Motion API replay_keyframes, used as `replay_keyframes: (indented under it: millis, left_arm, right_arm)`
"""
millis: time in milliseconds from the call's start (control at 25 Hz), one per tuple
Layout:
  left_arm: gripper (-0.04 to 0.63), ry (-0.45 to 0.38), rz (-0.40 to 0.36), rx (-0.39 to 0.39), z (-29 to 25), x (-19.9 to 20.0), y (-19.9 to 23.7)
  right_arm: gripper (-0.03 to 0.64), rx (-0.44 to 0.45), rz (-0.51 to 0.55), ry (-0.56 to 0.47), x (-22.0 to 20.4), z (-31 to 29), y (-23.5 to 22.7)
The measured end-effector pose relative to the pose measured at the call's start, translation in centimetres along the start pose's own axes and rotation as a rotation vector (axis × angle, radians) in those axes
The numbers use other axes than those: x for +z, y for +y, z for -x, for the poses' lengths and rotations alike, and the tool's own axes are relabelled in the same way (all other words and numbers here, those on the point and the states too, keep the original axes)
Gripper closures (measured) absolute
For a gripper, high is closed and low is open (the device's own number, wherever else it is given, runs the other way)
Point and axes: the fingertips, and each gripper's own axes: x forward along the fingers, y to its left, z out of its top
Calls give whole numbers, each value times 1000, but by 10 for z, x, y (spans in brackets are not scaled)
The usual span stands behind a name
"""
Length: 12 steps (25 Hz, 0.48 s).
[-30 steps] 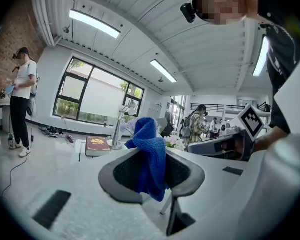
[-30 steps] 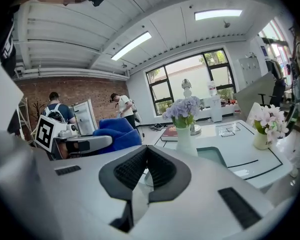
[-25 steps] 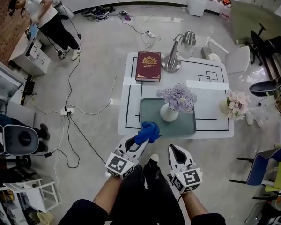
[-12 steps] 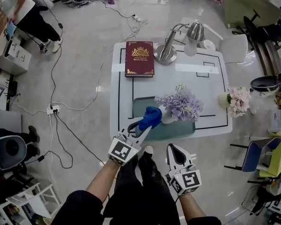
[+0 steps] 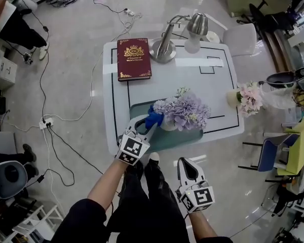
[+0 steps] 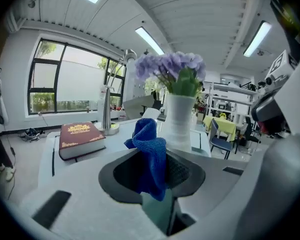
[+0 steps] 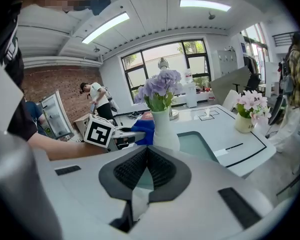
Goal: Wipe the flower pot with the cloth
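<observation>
The flower pot (image 5: 167, 124) is a white vase of purple flowers (image 5: 182, 111) standing on a teal mat (image 5: 185, 135). My left gripper (image 5: 148, 125) is shut on a blue cloth (image 5: 153, 118), which it holds against the pot's left side. In the left gripper view the cloth (image 6: 146, 136) hangs from the shut jaws just in front of the pot (image 6: 180, 124). My right gripper (image 5: 185, 165) is shut and holds nothing, off the table's near edge. From the right gripper view the pot (image 7: 162, 128), the cloth (image 7: 142, 129) and the left gripper's marker cube (image 7: 99, 130) all show.
On the white table (image 5: 220, 97) lie a red book (image 5: 134, 58) at the far left and a metal desk lamp (image 5: 164, 47) behind the pot. A small pot of pink flowers (image 5: 245, 97) stands at the right edge. Cables, chairs and a person are on the floor around.
My left gripper has carried the blue cloth forward from the table's near edge to the pot's side. The right gripper has stayed low, near my legs.
</observation>
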Motion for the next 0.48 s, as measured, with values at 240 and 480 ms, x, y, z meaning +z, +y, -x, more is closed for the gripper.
replay_keyframes:
  millis: [240, 480]
  left_arm:
    - [491, 59, -35, -4, 0, -26, 15]
    - [491, -145, -82, -118, 5, 40, 18]
  right_arm:
    - [609, -10, -14, 1, -3, 2, -2]
    - [609, -13, -15, -6, 3, -1, -2]
